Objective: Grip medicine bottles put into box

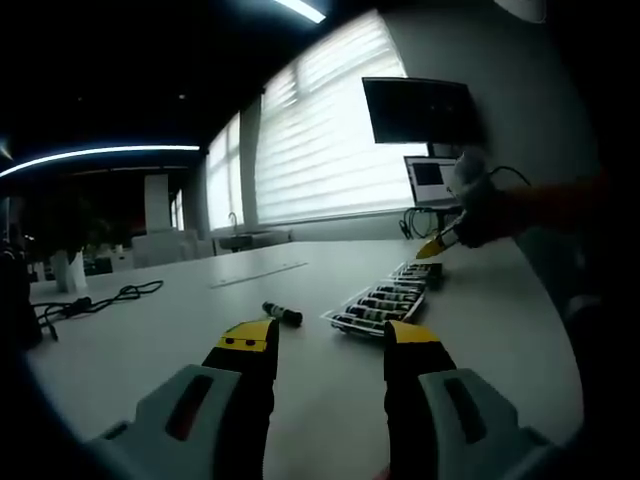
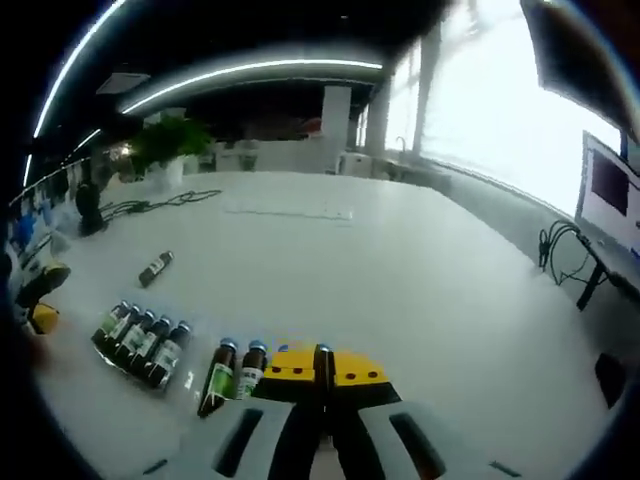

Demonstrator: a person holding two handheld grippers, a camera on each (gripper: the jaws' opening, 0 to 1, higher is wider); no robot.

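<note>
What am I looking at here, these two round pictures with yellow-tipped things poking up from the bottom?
A person holds a gripping tool in each hand, and a small fisheye camera rides on each tool. The left gripper view looks along the left gripper, whose fingers stand apart with nothing between them. The right gripper view looks along the right gripper, whose fingers are pressed together; whether they pinch anything is hard to tell. On the white table lies a row of small medicine bottles in a shallow tray, two more bottles beside the right gripper, and one loose bottle farther off.
</note>
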